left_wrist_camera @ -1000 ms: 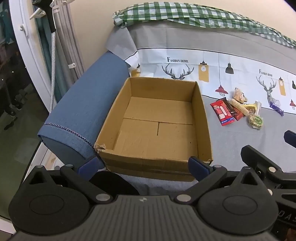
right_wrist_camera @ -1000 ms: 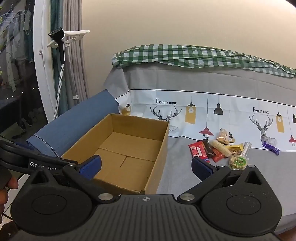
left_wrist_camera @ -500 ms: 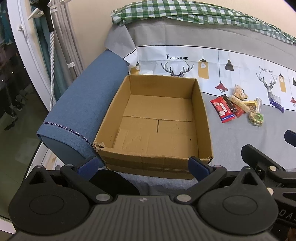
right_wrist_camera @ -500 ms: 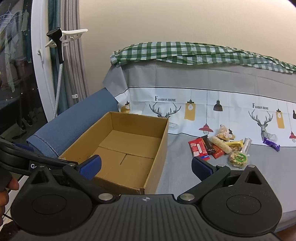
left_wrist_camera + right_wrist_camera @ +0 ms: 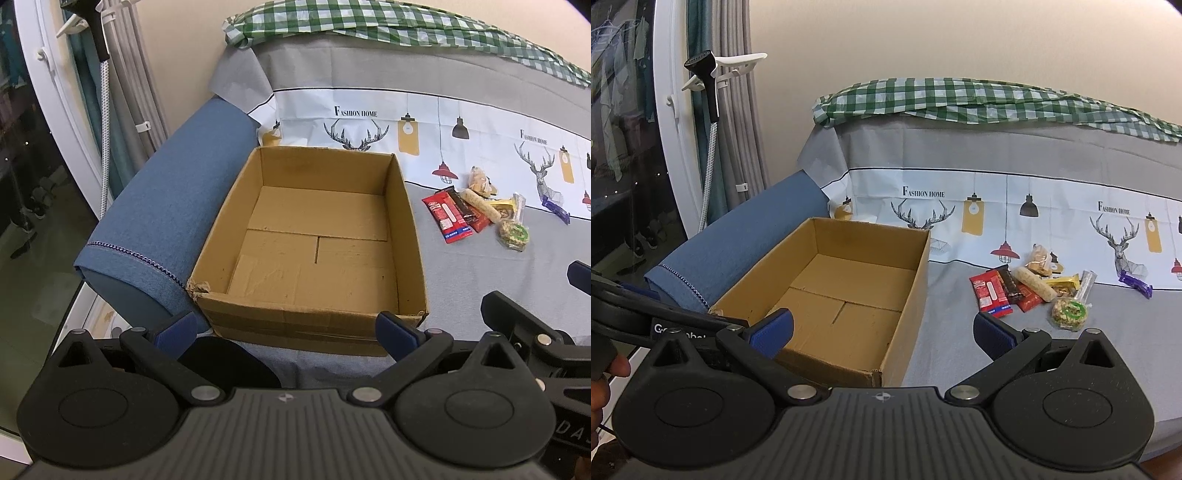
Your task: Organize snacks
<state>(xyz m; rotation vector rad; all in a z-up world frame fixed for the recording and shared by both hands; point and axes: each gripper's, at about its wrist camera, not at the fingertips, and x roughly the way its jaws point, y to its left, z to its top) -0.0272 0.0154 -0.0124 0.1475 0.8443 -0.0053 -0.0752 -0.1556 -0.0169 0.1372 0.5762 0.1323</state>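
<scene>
- Your left gripper (image 5: 286,328) is spread wide with nothing between its blue pads; it hangs at the near wall of the cardboard box (image 5: 314,317).
- Your right gripper (image 5: 882,332) is likewise wide open and holds nothing; its left pad sits in front of the box's near corner, its right pad over bare grey cover.
- The cardboard box (image 5: 908,295) stands open-topped, with nothing inside but its floor flaps. Its near left corner is torn.
- The box's left wall lies against the blue sofa arm (image 5: 166,206); no gap shows on that side.
- The snacks (image 5: 476,214) lie in a loose cluster on the grey sofa cover (image 5: 942,332), right of the box and apart from it. A strip of bare cover separates the box's right wall from the red packet (image 5: 990,293).
- In the cluster, the red packet, a dark bar and a pale roll overlap; a round green-labelled snack (image 5: 1068,313) lies nearest you.
- A purple wrapper (image 5: 1136,283) lies on its own, to the right of the cluster.
- The seat ahead of your right gripper is open cover up to the snacks.
</scene>
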